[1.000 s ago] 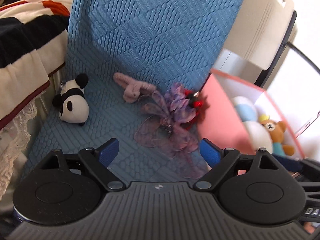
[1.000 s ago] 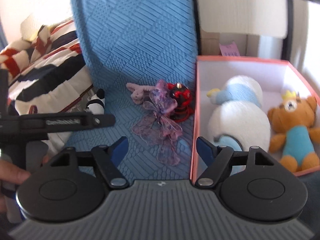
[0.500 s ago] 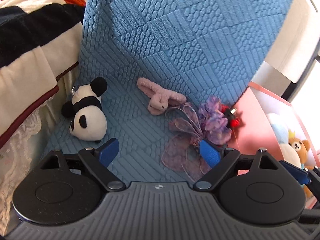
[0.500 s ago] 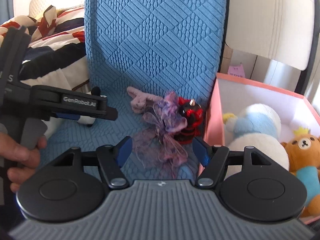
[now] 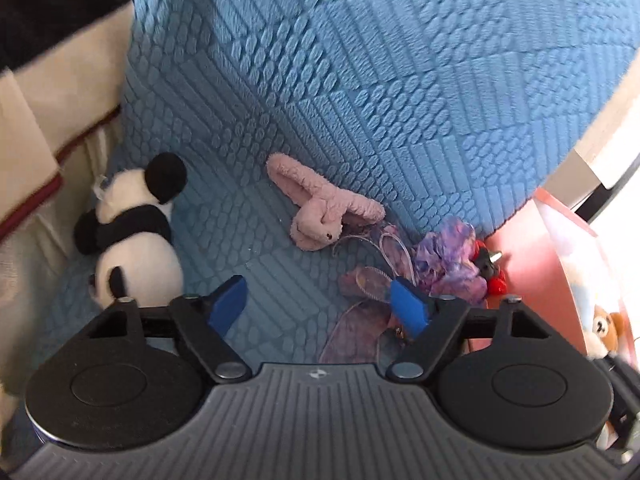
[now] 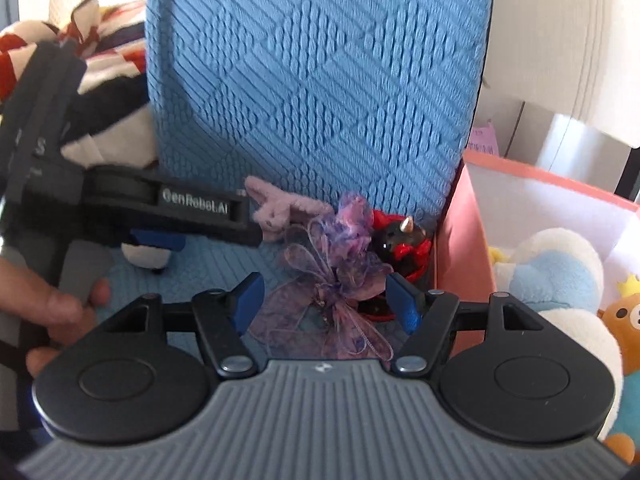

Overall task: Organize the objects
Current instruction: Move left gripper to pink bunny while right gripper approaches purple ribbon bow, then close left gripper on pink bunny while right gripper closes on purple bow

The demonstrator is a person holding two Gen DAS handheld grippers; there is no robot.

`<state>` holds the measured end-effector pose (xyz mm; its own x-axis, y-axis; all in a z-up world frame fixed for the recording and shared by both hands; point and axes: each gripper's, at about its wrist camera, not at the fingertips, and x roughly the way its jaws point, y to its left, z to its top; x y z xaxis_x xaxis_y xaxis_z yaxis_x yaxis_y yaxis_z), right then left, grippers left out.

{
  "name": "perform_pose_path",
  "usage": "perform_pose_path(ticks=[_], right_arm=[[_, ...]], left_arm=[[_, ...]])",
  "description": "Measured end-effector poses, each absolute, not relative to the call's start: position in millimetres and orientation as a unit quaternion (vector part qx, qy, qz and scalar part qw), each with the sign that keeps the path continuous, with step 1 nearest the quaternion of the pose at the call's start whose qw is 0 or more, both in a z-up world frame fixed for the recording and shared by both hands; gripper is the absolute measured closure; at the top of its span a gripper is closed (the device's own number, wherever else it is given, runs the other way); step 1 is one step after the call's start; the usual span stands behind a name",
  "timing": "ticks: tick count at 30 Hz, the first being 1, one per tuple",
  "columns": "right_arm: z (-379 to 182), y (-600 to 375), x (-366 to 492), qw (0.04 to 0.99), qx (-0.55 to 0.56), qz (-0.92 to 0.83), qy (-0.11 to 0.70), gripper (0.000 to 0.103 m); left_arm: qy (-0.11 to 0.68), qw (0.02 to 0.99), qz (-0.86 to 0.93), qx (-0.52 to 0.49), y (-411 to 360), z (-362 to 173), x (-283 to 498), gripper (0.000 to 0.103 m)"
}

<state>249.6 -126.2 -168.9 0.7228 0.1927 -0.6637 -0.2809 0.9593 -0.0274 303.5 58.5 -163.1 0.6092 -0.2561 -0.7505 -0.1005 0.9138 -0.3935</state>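
On the blue textured seat (image 5: pixel 280 264) lie a panda plush (image 5: pixel 132 240), a pink bunny plush (image 5: pixel 320 216), a purple ribbon bow (image 5: pixel 424 276) and a red-and-black horned toy (image 5: pixel 490 266). My left gripper (image 5: pixel 320 308) is open and empty above the seat, between the panda and the bow. My right gripper (image 6: pixel 326 302) is open, its jaws on either side of the purple bow (image 6: pixel 336 272), just above it. The horned toy (image 6: pixel 400 240) sits behind the bow. The bunny (image 6: pixel 280 208) lies further back.
A pink box (image 6: pixel 452 232) stands at the right of the seat with a white-and-blue plush (image 6: pixel 556 272) and a brown bear (image 6: pixel 624 328) inside. The left gripper's body (image 6: pixel 160 204) crosses the right wrist view. A striped blanket (image 5: pixel 52 52) lies at the left.
Both grippers have moved forward and lower toward the seat. The left has swung left toward the panda and bunny. The right has closed in over the purple bow.
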Motion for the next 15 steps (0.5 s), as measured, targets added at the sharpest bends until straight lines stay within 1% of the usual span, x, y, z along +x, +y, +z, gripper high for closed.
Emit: perform_pose_path(ticks=[3, 5, 15], right_arm=[[-181, -126, 260, 0.921, -0.070, 0.120, 0.363, 0.034], [-188, -127, 265, 0.918, -0.072, 0.115, 0.373, 0.034], [-206, -124, 284, 0.906, -0.067, 0.124, 0.400, 0.035]], left_arm=[[0.452, 0.862, -0.052, -0.225, 60, -173, 317, 0.034], [0.454, 0.861, -0.050, -0.223, 58, -177, 324, 0.037], [0.468, 0.854, -0.042, -0.225, 57, -193, 359, 0.037]])
